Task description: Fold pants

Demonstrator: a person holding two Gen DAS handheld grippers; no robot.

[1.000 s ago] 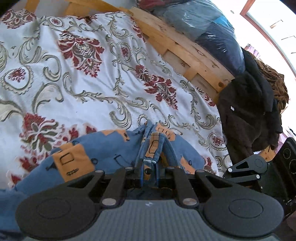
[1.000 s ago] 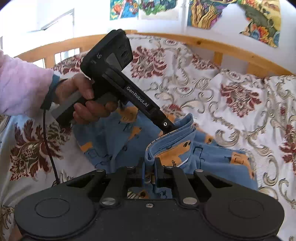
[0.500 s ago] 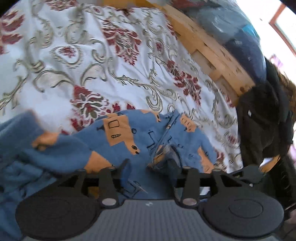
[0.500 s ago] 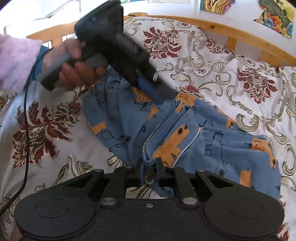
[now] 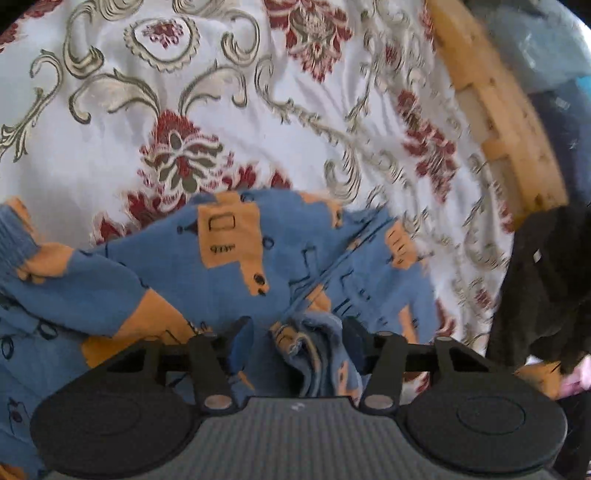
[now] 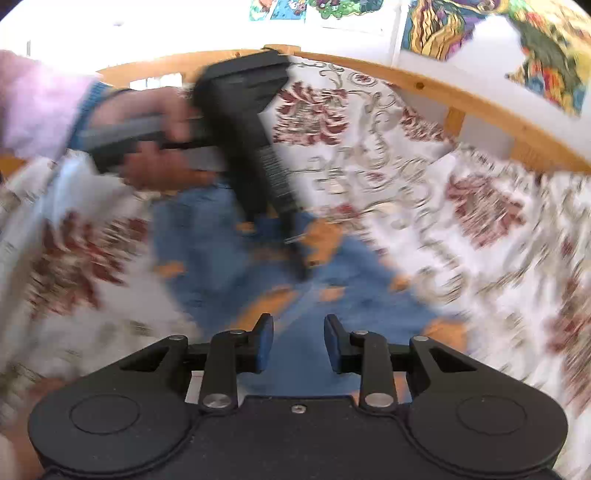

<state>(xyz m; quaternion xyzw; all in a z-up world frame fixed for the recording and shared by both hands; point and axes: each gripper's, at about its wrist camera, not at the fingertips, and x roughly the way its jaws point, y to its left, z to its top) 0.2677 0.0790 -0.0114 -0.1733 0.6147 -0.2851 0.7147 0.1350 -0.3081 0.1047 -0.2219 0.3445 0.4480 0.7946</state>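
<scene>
Blue pants with orange patches (image 5: 229,266) lie bunched on the floral bedspread (image 5: 184,110). My left gripper (image 5: 295,339) is open just above them, with a loose fold of the fabric lying between its jaws. My right gripper (image 6: 298,345) is open and empty over the pants (image 6: 295,295). The right wrist view is blurred and shows the left gripper's black body (image 6: 251,129) in a hand, with its tip down on the cloth.
A wooden bed rail (image 5: 498,122) runs along the right edge of the bed, with dark clothes (image 5: 546,288) piled beyond it. A wooden headboard (image 6: 443,92) and colourful wall pictures (image 6: 461,26) stand behind the bed.
Both grippers have opened and let go of the pants. The fold they held has dropped onto the bed. The left gripper has tilted down toward the fabric.
</scene>
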